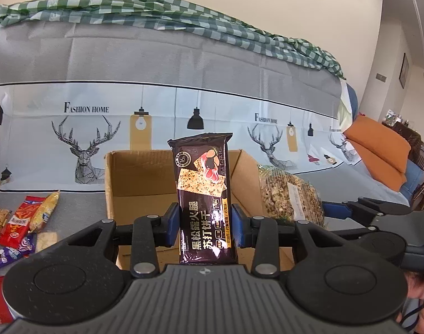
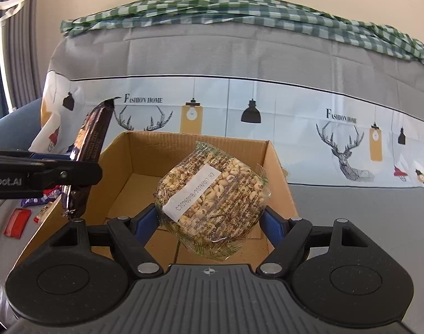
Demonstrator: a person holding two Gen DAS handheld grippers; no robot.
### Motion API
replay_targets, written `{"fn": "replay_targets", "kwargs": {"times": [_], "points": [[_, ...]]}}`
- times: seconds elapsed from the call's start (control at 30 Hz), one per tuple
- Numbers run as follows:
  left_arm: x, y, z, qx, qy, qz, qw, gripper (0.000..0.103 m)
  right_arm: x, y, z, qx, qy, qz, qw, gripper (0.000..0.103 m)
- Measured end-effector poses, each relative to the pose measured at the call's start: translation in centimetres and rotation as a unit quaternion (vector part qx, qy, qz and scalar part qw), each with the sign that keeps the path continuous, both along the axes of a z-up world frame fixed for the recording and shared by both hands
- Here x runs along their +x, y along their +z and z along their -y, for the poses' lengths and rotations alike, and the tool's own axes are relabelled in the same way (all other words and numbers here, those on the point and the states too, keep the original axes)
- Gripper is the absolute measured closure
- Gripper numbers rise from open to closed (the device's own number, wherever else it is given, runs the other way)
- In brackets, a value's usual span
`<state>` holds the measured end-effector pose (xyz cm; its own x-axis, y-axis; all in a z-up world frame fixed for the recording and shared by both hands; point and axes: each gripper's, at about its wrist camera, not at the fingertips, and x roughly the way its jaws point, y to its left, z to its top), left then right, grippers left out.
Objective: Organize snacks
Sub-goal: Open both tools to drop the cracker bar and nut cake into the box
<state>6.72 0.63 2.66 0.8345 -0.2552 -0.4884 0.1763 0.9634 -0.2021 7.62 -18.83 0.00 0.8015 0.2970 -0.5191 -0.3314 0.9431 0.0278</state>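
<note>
My left gripper [image 1: 206, 218] is shut on a dark brown cracker packet [image 1: 202, 183] and holds it upright above the near edge of an open cardboard box [image 1: 134, 172]. My right gripper [image 2: 210, 217] is shut on a clear bag of puffed grain snack [image 2: 212, 203] with a white label, held over the same box [image 2: 134, 153], whose bottom shows bare. The right view shows the cracker packet [image 2: 86, 156] and left gripper's fingers [image 2: 56, 171] at the box's left side. The left view shows the grain bag [image 1: 290, 194] to the right of the box.
Several loose snack packets [image 1: 22, 220] lie on the grey sofa seat left of the box, also seen in the right view [image 2: 17, 222]. A deer-print cover [image 1: 100, 128] drapes the backrest. Orange cushions [image 1: 379, 150] lie far right.
</note>
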Motion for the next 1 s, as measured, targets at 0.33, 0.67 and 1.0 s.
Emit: {"fn": "replay_targets", "kwargs": {"times": [0.33,0.67,1.0], "points": [[0.5,-0.3,-2.2,-0.001,0.060,-0.027,0.9978,0.041,1.6,-0.7,2.4,0.014,-0.076,-0.025,0.997,0.023],[1.6,-3.4,-4.7,-0.017,0.087,-0.136,0.9867,0.052,2.3,-2.8,5.1,-0.028,-0.154,-0.074,0.985,0.046],[1.2,-3.8,-3.2,-0.005,0.060,-0.127,0.9901,0.053,2.1,-3.5,7.0,-0.012,-0.164,-0.111,0.980,0.090]]}}
